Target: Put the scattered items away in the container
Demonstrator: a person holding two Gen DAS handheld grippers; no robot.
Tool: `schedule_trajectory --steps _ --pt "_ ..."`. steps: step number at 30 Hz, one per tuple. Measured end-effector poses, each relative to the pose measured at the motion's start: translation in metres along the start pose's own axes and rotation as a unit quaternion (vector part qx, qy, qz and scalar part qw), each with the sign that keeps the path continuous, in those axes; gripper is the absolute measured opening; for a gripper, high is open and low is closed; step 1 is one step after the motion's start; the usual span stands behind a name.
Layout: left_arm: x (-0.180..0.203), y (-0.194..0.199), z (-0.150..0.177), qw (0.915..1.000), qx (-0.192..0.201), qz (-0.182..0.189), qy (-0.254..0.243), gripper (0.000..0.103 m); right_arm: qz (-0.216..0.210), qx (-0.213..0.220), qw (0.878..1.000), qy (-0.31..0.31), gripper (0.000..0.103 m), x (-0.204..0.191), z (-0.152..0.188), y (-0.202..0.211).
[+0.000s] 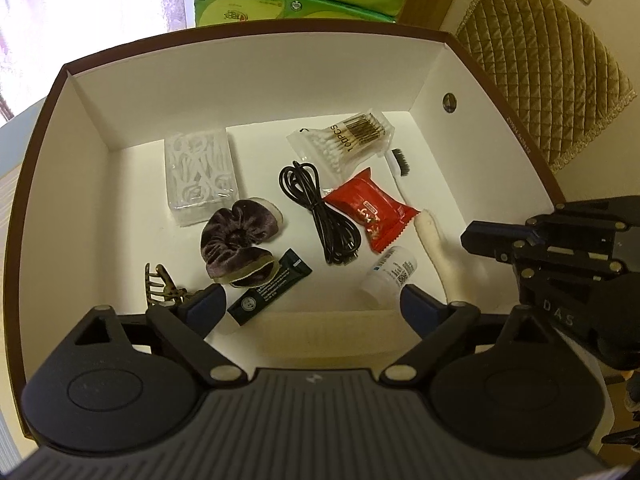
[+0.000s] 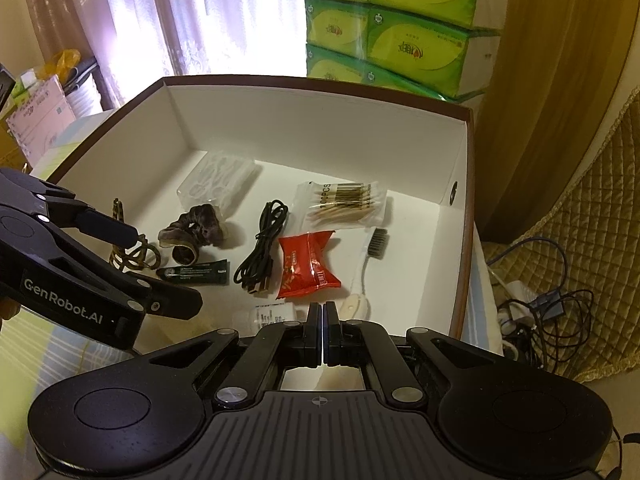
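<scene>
Fingers on the left gripper are spread wide apart and hold nothing; they hang over the near side of the big white box with a brown rim. Fingers on the right gripper are pressed flat together with nothing between them, just above the near wall of the box.

Lots of small things already lie on the box floor: a purple velvet hair scrunchie, a coiled black cable, a shiny red snack packet, a clear bag of cotton swabs, a white toothbrush, a little white bottle, a dark green sachet, a brown claw hair clip and a clear plastic case.

I see nothing left outside, so the tidying looks nearly done. A good move now would be to lift both grippers straight up, slowly, so no finger bumps the clip or the bottle.
</scene>
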State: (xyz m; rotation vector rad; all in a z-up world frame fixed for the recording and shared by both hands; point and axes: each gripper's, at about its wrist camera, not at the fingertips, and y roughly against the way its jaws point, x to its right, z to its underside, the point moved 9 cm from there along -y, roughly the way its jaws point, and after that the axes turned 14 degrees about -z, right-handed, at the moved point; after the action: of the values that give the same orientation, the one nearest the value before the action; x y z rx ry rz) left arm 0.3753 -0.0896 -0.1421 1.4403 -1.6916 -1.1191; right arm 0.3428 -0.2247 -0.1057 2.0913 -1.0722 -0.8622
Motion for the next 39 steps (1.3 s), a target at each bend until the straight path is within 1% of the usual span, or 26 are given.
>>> schedule_trajectory --steps 6,9,16,24,29,30,31,32,33,34,35,39 --pt "-0.005 0.009 -0.002 0.9998 0.008 0.003 0.016 0.093 0.002 0.005 1.0 -0.005 0.003 0.001 -0.002 0.005" --pt "-0.007 0.017 -0.002 0.9995 0.02 0.002 0.026 0.094 0.001 0.01 1.0 -0.008 0.003 0.001 -0.002 0.01" --pt "-0.018 0.05 0.001 0.9953 0.084 -0.009 0.047 0.097 -0.011 0.029 0.999 -0.023 0.004 -0.007 -0.001 0.024" --pt "-0.042 0.087 0.019 0.9876 0.138 -0.039 0.064 0.097 -0.019 0.042 0.998 -0.033 0.004 -0.025 0.006 0.037" --pt "-0.053 0.11 0.031 0.9819 0.164 -0.045 0.084 0.098 -0.024 0.057 0.997 -0.048 0.004 -0.035 0.01 0.047" --pt "-0.055 0.114 0.033 0.9808 0.168 -0.044 0.089 0.098 -0.026 0.062 0.996 -0.05 0.029 -0.038 0.011 0.05" --pt "-0.057 0.118 0.036 0.98 0.17 -0.043 0.094 0.098 -0.024 0.07 0.996 -0.052 0.095 -0.039 0.011 0.054" --pt "-0.058 0.121 0.039 0.9793 0.172 -0.042 0.098 0.098 -0.01 0.097 0.994 -0.054 0.103 -0.04 0.011 0.063" --pt "-0.059 0.124 0.041 0.9788 0.173 -0.042 0.101 0.098 -0.003 0.131 0.99 -0.048 0.103 -0.042 0.008 0.07" --pt "-0.06 0.127 0.044 0.9783 0.175 -0.042 0.103 0.099 0.0 0.144 0.989 -0.041 0.103 -0.045 0.007 0.073" --pt "-0.06 0.129 0.047 0.9779 0.175 -0.042 0.105 0.101 0.001 0.144 0.989 -0.039 0.103 -0.047 0.007 0.073" --pt "-0.06 0.137 0.056 0.9774 0.177 -0.045 0.107 0.101 0.004 0.141 0.989 -0.045 0.103 -0.051 0.01 0.068"
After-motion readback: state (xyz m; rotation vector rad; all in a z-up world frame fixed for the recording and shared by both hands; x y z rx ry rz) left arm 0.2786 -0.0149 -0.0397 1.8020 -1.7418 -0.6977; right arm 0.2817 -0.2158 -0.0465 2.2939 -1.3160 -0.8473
